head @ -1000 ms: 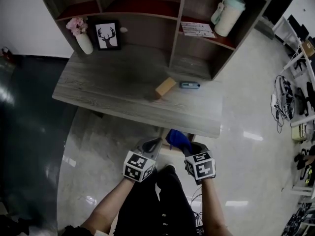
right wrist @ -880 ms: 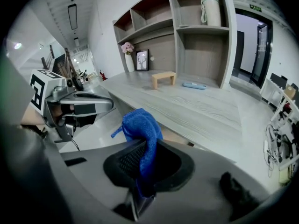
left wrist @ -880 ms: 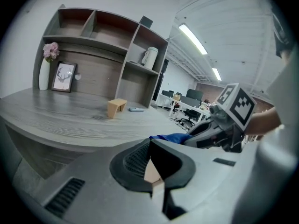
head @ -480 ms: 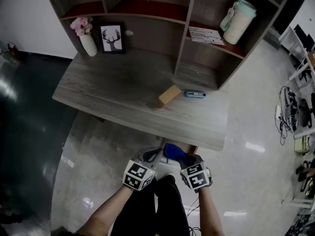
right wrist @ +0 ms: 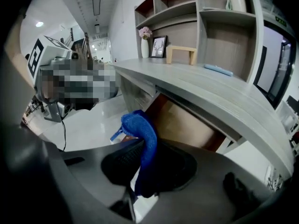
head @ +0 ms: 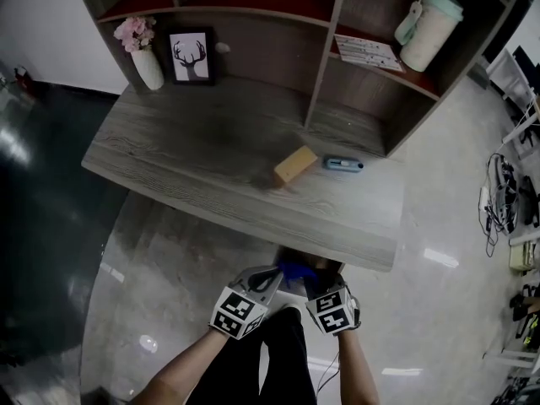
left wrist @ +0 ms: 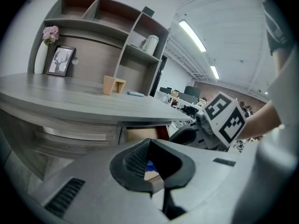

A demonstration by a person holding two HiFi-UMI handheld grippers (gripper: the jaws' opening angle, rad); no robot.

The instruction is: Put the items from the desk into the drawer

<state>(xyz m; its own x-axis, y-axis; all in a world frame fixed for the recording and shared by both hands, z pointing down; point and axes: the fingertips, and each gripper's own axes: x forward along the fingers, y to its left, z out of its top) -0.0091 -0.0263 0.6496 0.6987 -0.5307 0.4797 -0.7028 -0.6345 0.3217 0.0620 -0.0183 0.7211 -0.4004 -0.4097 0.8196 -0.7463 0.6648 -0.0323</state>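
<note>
My right gripper (head: 315, 279) (right wrist: 144, 168) is shut on a blue cloth (head: 295, 268) (right wrist: 140, 133). Its jaws have just been opening a little, and the cloth still hangs between the pads. It sits below the desk's front edge, over the open wooden drawer (head: 327, 266) (right wrist: 187, 120). Beside it, my left gripper (head: 268, 278) (left wrist: 148, 164) is shut with nothing in it and points at the drawer (left wrist: 142, 133). On the desk (head: 211, 159) lie a wooden block (head: 294, 164) (left wrist: 113, 84) (right wrist: 181, 54) and a small blue-grey item (head: 343, 164) (right wrist: 218, 69).
A shelf unit at the back of the desk holds a white vase with pink flowers (head: 145, 57), a framed deer picture (head: 191, 56) and a pale green jug (head: 430, 28). Glossy floor lies below. Cluttered shelving (head: 519, 201) stands at the far right.
Both grippers have sunk lower in front of the desk edge, down to the drawer, with the blue cloth still in the right one. The items on the desk have not moved.
</note>
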